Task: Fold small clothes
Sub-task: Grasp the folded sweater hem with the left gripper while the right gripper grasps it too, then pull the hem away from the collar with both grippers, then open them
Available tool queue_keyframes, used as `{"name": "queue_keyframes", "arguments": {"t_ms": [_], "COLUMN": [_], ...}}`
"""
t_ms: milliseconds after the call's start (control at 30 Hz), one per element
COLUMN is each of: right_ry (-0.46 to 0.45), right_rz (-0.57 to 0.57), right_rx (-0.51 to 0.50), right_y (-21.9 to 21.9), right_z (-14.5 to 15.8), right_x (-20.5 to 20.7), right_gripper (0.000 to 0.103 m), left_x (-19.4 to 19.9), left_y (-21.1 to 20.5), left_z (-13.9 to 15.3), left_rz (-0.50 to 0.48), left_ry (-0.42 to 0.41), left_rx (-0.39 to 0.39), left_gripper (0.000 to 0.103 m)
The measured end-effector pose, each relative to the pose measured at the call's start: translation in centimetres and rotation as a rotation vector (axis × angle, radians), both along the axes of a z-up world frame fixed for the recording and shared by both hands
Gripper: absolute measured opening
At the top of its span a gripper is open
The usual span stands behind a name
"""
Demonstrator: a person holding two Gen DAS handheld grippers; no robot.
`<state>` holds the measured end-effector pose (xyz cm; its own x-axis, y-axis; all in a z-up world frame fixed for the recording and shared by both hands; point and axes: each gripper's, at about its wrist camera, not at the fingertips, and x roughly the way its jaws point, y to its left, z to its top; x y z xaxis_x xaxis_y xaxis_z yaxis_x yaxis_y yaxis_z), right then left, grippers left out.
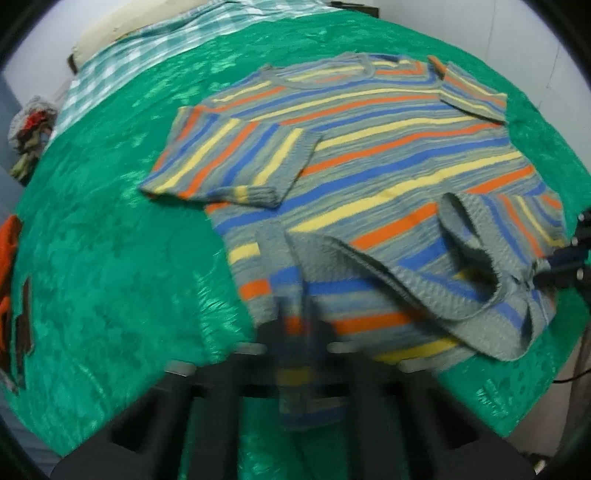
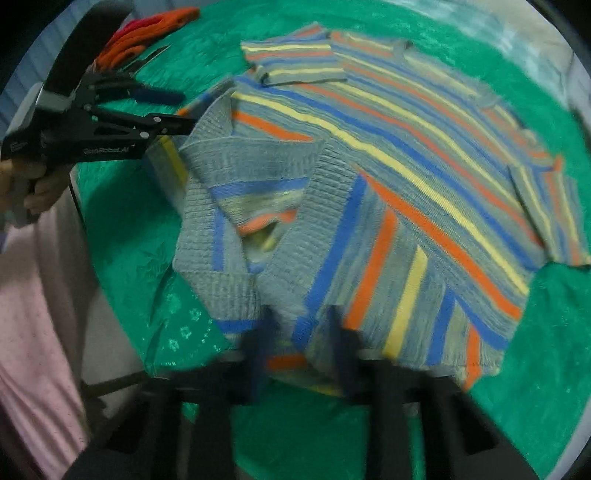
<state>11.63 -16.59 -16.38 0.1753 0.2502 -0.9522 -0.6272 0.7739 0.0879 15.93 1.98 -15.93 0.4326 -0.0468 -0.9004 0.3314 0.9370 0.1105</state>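
A striped knit T-shirt [image 1: 369, 155] in grey, blue, orange and yellow lies on a green cloth [image 1: 110, 258], both sleeves folded in over the body. Its grey ribbed hem [image 1: 406, 280] is lifted and curling toward the collar. My left gripper [image 1: 301, 332] is shut on the hem's left corner; it also shows in the right wrist view [image 2: 184, 125]. My right gripper [image 2: 299, 339] is shut on the hem's other corner of the shirt [image 2: 406, 155]; it shows at the left wrist view's right edge [image 1: 543, 269].
An orange garment [image 1: 7, 258] lies at the left edge of the green cloth [image 2: 535, 350]; it also shows in the right wrist view [image 2: 147, 29]. A checked cloth [image 1: 147, 55] and a pillow lie beyond. A bundle of clothes [image 1: 29, 129] sits far left. The person's pink clothing [image 2: 33, 314] is close.
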Motion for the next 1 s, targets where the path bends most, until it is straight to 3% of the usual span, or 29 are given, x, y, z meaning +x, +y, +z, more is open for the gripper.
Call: {"name": "queue_keyframes", "arguments": {"t_ms": [167,267,400,500,533,633,667,767,833,900,1000], "right_ry": [-0.008,-0.064,-0.083,-0.071,-0.057,-0.005,0.008,0.045,0.056,0.061,0.086], "right_rz": [-0.118,-0.147,-0.163,-0.174,-0.185,-0.250,-0.271,-0.318,-0.345,-0.384,-0.486], "right_rx": [0.149,0.197,0.184,0.096,0.063,0.009,0.001,-0.019,-0.009,0.051,0.158], "right_y": [-4.0,-7.5,-10.4,-11.7,-12.1,-13.8,-14.4,-15.5,-16.4,-17.4,-18.6], "right_z": [4.2,8.6,10.9,9.4,8.5,5.8,5.4,4.8,5.2,5.7,5.2], "right_x": [-0.5,-3.9,-7.8,-10.1,-10.4,-10.6,-10.7,-10.9,-11.3,-11.5,-10.8], "right_gripper": [0.006,0.006,0.006,0.006,0.006,0.006,0.007,0.011,0.034,0.051,0.054], "left_x": [-2.9,-6.9,-11.8,-14.3,-14.9,-15.5,-15.7,-15.2,-14.2,-12.6,-11.1], "left_y": [1.8,3.5,4.6,4.7,4.7,5.6,6.6,8.1,7.9,6.9,5.6], "left_z": [3.8,6.4,7.4,5.8,5.3,5.4,6.0,6.7,5.7,3.2,-0.9], "left_rz": [-0.030,-0.100,-0.215,-0.251,-0.248,-0.185,-0.136,-0.025,0.053,0.127,0.194], "left_ry": [-0.098,-0.145,-0.122,-0.010,0.017,0.029,0.006,-0.008,0.010,0.074,0.191], "left_rx": [-0.185,-0.233,-0.201,-0.116,-0.088,-0.107,-0.147,-0.259,-0.301,-0.296,-0.295], "left_gripper": [0.002,0.002,0.003,0.007,0.013,0.065,0.074,0.082,0.083,0.083,0.073]}}
